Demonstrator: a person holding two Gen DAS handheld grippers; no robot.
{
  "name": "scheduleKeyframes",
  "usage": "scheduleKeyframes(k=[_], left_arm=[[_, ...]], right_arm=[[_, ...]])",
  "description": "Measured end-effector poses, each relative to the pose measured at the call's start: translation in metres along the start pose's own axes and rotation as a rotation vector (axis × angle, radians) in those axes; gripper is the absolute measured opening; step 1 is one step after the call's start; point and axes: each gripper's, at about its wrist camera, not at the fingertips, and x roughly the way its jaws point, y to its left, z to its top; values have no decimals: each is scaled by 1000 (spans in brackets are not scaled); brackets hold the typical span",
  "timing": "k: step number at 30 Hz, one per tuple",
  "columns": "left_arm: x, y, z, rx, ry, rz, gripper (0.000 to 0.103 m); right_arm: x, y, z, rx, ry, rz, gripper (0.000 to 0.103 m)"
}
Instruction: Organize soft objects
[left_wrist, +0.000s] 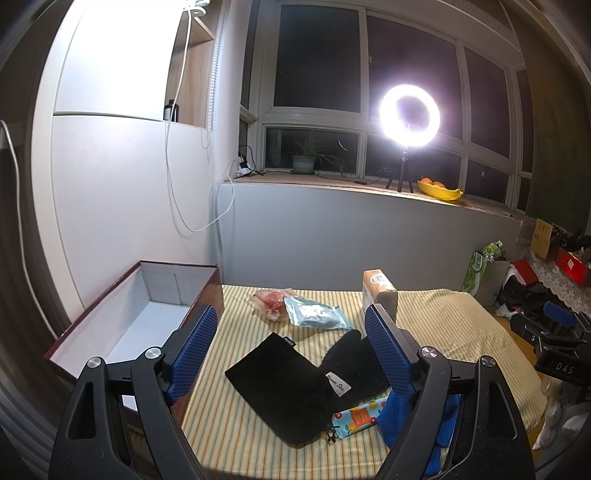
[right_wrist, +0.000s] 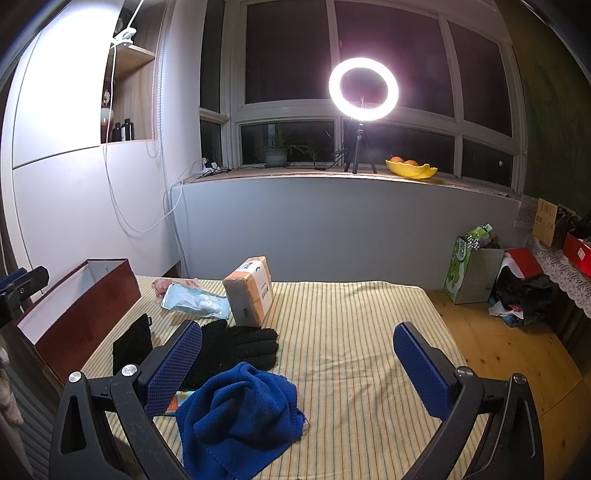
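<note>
Left gripper (left_wrist: 291, 339): fingers spread wide, nothing between the pads. It hangs over the near-left part of the table (right_wrist: 351, 332), which has a striped cloth on it. Right gripper (right_wrist: 297, 354): also wide apart and holding nothing, over the table's near-middle.

Box (left_wrist: 122, 325): open top, dark red outside, white inside, at the table's left edge. Long axis runs near-to-far along that edge.

Pouch (left_wrist: 277, 387): black, flat on the cloth just right of the box. Long axis is diagonal, from near-right to far-left; the tagged end points at the far side, the drawstring end is nearest.

Gloves (right_wrist: 236, 347): black, lying flat and touching the pouch's right edge. Long axis is roughly left-right in the right wrist view, fingertips pointing right toward the table's middle.

Towel (right_wrist: 236, 413): blue, crumpled in a heap with no clear axis, at the near edge and overlapping the gloves' near side.

Printed pack (left_wrist: 354, 417): light blue with orange fruit print, between pouch and towel, partly under the towel.

Mask bag (right_wrist: 195, 301): clear blue packet, flat, far-left. Long axis is left-right.

Red-print bag (left_wrist: 269, 301): just behind the mask bag and touching it.

Carton (right_wrist: 251, 291): orange, standing on end just right of the mask bag, beyond the gloves.

Ring lamp (right_wrist: 364, 88): lit, on the windowsill.
</note>
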Motion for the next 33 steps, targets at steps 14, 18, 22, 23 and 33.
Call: scheduleKeyframes(k=[14, 18, 22, 23, 33], left_arm=[[5, -3, -8, 19, 36, -3, 82], [8, -4, -15, 15, 47, -16, 82], [15, -8, -26, 30, 117, -47, 82], [17, -10, -30, 46, 125, -55, 82], [42, -50, -80, 57, 376, -225, 82]], right_arm=[[7, -3, -5, 1, 32, 10, 102], [11, -6, -8, 1, 56, 26, 102], [19, -11, -13, 1, 92, 55, 102], [21, -11, -14, -1, 105, 66, 102], [61, -17, -30, -28, 276, 229, 102]])
